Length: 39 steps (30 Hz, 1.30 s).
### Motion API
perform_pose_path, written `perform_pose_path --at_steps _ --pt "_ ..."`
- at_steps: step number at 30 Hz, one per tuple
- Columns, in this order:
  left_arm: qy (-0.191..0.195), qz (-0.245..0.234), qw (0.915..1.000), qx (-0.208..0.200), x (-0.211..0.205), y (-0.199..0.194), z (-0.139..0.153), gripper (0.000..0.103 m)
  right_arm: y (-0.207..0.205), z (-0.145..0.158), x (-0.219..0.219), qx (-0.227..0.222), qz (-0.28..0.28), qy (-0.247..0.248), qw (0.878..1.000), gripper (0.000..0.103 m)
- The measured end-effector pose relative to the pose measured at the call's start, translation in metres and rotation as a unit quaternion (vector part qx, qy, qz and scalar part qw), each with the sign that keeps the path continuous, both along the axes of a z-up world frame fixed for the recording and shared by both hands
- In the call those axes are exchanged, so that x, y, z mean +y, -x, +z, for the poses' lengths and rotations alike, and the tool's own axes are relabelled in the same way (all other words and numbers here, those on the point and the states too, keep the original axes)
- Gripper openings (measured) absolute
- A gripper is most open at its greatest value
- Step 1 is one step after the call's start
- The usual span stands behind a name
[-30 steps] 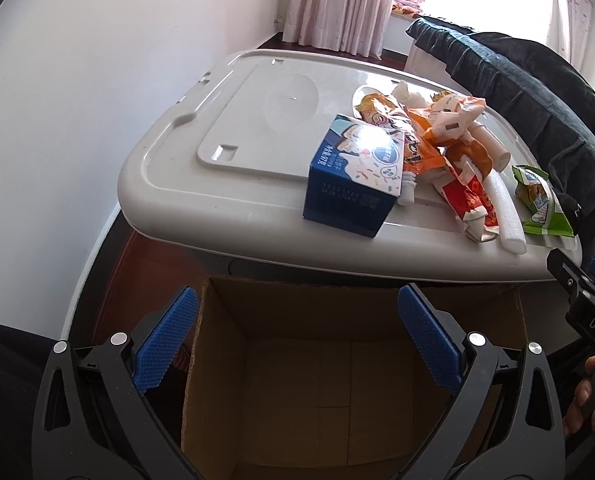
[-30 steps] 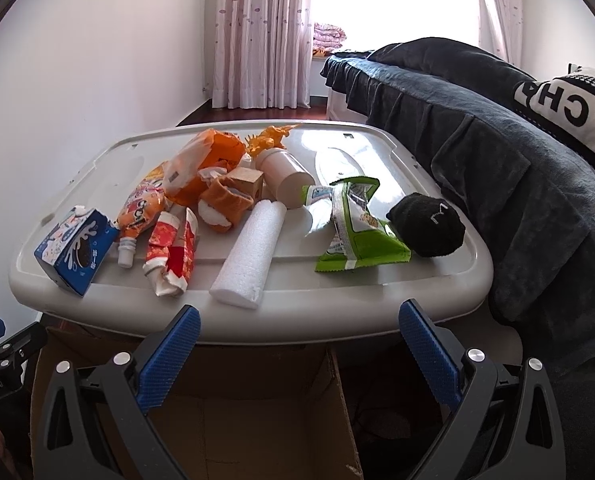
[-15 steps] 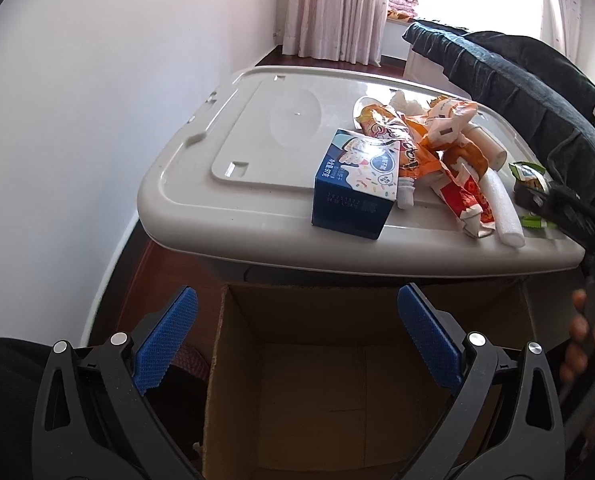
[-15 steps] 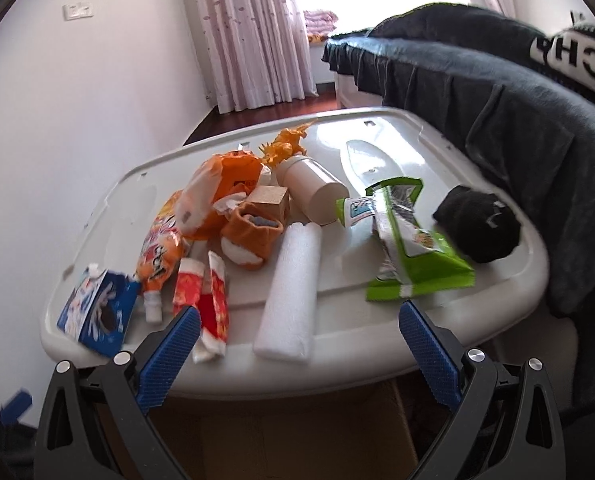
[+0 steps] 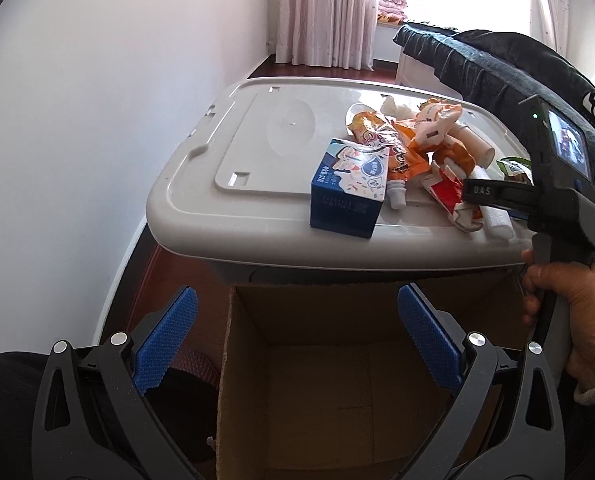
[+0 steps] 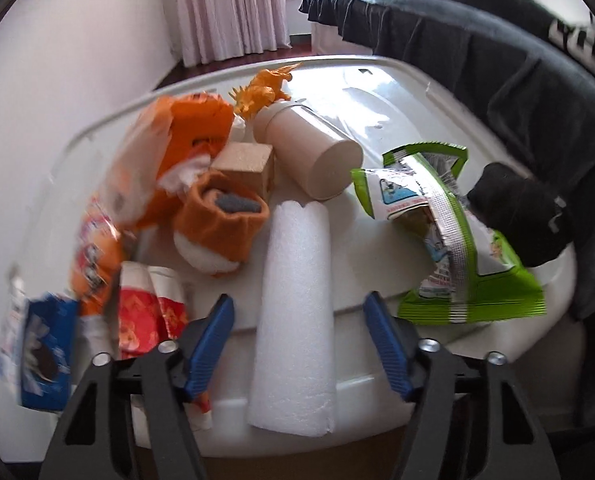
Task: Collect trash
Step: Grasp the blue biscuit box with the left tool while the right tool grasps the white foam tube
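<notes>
Right now the left gripper (image 5: 297,344) hangs with its blue-padded jaws spread wide and nothing between them, above an open cardboard box (image 5: 337,380) that stands on the floor against a grey storage bin. The trash lies on the bin's lid (image 5: 257,152): a blue carton (image 5: 349,188) near the front edge, with orange wrappers (image 5: 397,148) and a red-and-white wrapper (image 5: 449,196) heaped just behind and beside it.

From the right wrist view, the right gripper (image 6: 299,340) is also spread wide, its jaws standing on either side of a white foam roll (image 6: 297,312) without touching it. The roll lies lengthwise on the lid (image 6: 377,92), its near end sticking out over the front edge. A beige cylinder (image 6: 309,148) lies on its side just past the roll's far end, next to a small brown block (image 6: 245,164) and an orange cloth pouch (image 6: 217,228). An orange toy dinosaur (image 6: 265,88) stands further back. A green snack bag (image 6: 449,232) lies to the right of the roll, with a black cloth bundle (image 6: 521,216) touching its far side. The view's left side is blurred.

In the left wrist view, the person's right hand (image 5: 565,312) grips the handle of the right-hand tool.
</notes>
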<state>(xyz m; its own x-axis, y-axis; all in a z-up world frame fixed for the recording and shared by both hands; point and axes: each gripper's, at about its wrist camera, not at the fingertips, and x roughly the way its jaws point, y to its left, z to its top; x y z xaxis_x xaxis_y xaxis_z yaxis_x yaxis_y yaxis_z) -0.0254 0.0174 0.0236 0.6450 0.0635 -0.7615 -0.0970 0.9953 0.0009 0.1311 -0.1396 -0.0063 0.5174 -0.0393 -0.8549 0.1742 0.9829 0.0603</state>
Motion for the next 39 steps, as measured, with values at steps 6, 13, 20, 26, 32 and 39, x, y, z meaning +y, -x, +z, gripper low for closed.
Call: perform_pose_path --at_steps 6,13,20,26,32,39 --pt "-0.003 0.006 1.0 -0.003 0.0 -0.001 0.0 0.098 0.011 0.004 0.009 0.008 0.048 0.03 0.998 0.022" --pt "-0.006 -0.004 1.0 0.002 -0.005 -0.003 -0.006 0.098 0.036 0.048 -0.016 -0.027 0.091 -0.034 0.995 0.015" --pt "-0.015 -0.03 0.9994 -0.003 -0.018 -0.023 0.0 0.098 0.089 0.074 -0.029 -0.107 0.131 -0.033 0.985 0.016" --pt "-0.002 -0.046 0.9989 0.006 -0.018 -0.063 -0.005 0.098 0.101 0.059 -0.028 -0.115 0.143 -0.045 0.982 0.018" --pt "0.0 -0.078 0.9969 0.01 -0.02 -0.1 -0.023 0.098 0.1 0.059 -0.028 -0.119 0.137 -0.048 0.982 0.019" --pt "0.033 -0.087 0.9957 0.003 -0.011 -0.122 -0.039 0.097 0.093 0.048 -0.023 -0.097 0.132 -0.046 0.985 0.02"
